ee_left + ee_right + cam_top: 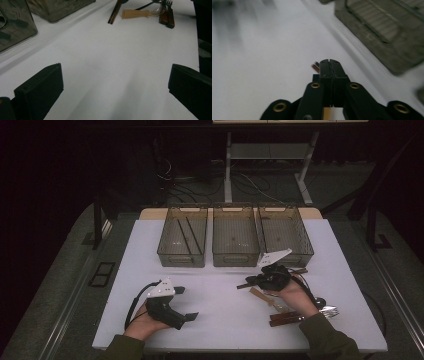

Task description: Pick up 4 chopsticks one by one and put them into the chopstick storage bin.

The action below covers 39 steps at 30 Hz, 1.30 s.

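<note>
So far only the left tray [182,237] holds chopsticks; right claw [248,282] is clamped on another pair near the bench's right edge, left claw [186,303] gapes idle, remaining cutlery [300,312] waits unsorted.

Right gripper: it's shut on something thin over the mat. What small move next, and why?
Probably carry it toward the left bin. The right gripper is shut on a pair of dark chopsticks, their tips poking past the pads in the right gripper view, and that bin already holds two similar sticks. The left gripper rests open.
</note>
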{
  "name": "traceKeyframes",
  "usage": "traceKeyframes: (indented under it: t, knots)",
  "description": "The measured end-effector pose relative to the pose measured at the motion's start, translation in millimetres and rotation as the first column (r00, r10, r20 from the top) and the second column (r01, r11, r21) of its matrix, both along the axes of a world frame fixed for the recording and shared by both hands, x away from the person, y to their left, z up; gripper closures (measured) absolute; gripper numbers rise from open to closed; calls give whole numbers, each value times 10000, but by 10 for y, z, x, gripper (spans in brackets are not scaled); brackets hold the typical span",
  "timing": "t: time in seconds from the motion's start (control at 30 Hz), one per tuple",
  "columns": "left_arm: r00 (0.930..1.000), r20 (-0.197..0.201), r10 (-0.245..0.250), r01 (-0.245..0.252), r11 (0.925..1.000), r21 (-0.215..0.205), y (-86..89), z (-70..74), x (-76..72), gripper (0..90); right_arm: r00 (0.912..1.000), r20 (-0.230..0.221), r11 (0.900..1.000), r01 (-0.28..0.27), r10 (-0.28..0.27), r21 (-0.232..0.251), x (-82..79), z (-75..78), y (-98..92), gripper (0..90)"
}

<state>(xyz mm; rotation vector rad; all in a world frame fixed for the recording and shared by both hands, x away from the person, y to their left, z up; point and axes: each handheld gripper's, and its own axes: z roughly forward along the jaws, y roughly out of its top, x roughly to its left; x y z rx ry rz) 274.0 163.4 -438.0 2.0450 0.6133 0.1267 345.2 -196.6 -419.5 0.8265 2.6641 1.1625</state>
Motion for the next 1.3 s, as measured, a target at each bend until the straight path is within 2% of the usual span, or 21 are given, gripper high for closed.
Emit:
traceKeyframes:
  t: [0.13, 0.27, 0.4, 0.47, 0.6, 0.73, 1.0, 1.3]
  knots:
    - [10000, 4, -4, 4, 10000, 38, -5, -1, -1, 0, 9992, -47, 9989, 404, -406, -233, 77, 53, -197, 787]
    - [10000, -4, 1, -1, 10000, 45, -5, -1, -1, 0, 9983, -221, 9976, 522, -532, -451, 165, 36, -348, 683]
    - [10000, -1, -2, 2, 10000, 41, -3, -1, 0, 0, 9981, -278, 9951, 531, -556, -833, 221, -32, -386, 658]
    - [10000, -10, 31, -31, 10000, 18, 0, -2, 0, 0, 9978, -232, 9936, 603, -628, -956, 254, -62, -406, 684]
    - [10000, -9, 1, -1, 10000, 29, 0, -3, 2, 0, 9931, -110, 9858, 1143, -1165, -1233, 310, -90, -498, 820]
    - [10000, -17, 27, -27, 10000, -6, 1, -2, 1, 0, 9860, 52, 9765, 1659, -1668, -1375, 345, -89, -652, 884]
    - [10000, -46, 35, -35, 10000, 24, -1, -6, 6, 0, 9713, 96, 9589, 2361, -2376, -1570, 383, -142, -920, 898]
    - [10000, -57, 38, -38, 10000, 19, -1, -8, 5, 0, 9679, 236, 9475, 2499, -2503, -1995, 418, -220, -929, 899]
